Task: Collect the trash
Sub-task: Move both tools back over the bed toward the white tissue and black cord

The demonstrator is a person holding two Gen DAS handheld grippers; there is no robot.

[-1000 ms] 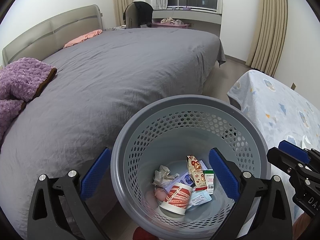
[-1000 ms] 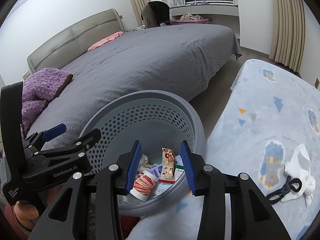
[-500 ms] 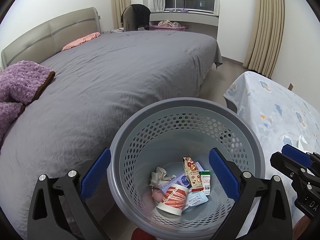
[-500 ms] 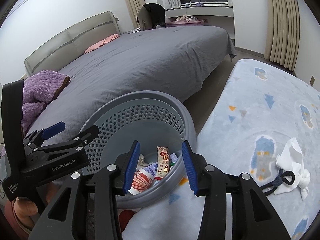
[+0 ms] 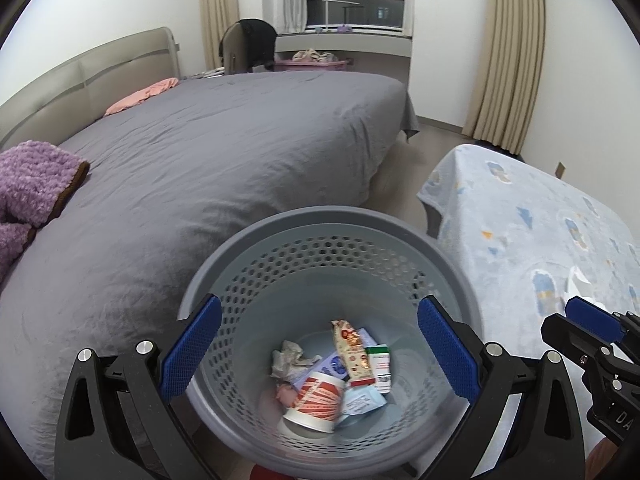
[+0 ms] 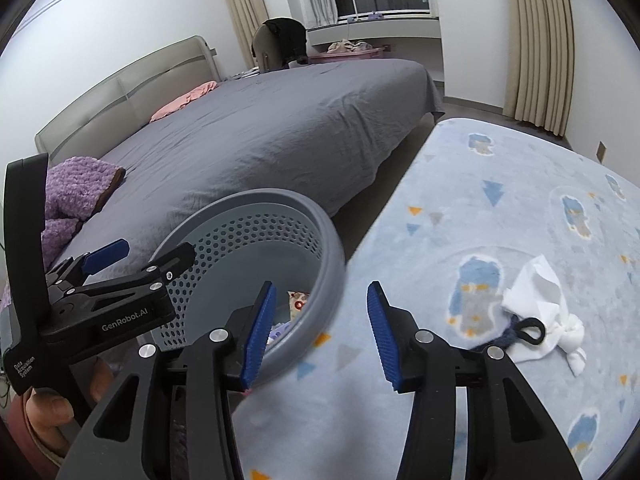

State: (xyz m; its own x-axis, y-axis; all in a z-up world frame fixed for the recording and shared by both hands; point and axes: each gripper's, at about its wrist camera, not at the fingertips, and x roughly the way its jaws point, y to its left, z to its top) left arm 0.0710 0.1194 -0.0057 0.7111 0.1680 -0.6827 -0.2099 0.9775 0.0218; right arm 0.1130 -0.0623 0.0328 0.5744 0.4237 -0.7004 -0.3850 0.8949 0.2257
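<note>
Basket [image 5: 320, 232] as landmark: grey perforated wastebasket standing between the grey-sheeted bed [image 5: 224, 152] and a table under a pale blue patterned blanket [image 6: 500, 200].

Inside the basket, on its floor: a red-and-white paper cup [image 5: 316, 402] on its side, a snack wrapper [image 5: 352, 354], a small green-and-white carton [image 5: 379, 366], a crumpled tissue [image 5: 288, 362], plus blue-printed packets. Judged: several pieces of trash already collected.

Left gripper [image 5: 320, 352]: jaws wide apart, framing the basket's mouth from above, nothing between the pads.

Right gripper [image 6: 320, 336]: jaws have just been opening, now moderately apart and empty; its tips sit over the basket's right rim, toward the blanket.

Remaining, to the right of the basket on the blanket: a crumpled white tissue [image 6: 540, 312] with a dark cord loop [image 6: 524, 330] lying against it. Whether the cord counts as trash cannot be told.

Judged: task partly done; the tissue is not yet picked up, and the right gripper is the nearer one.
</note>
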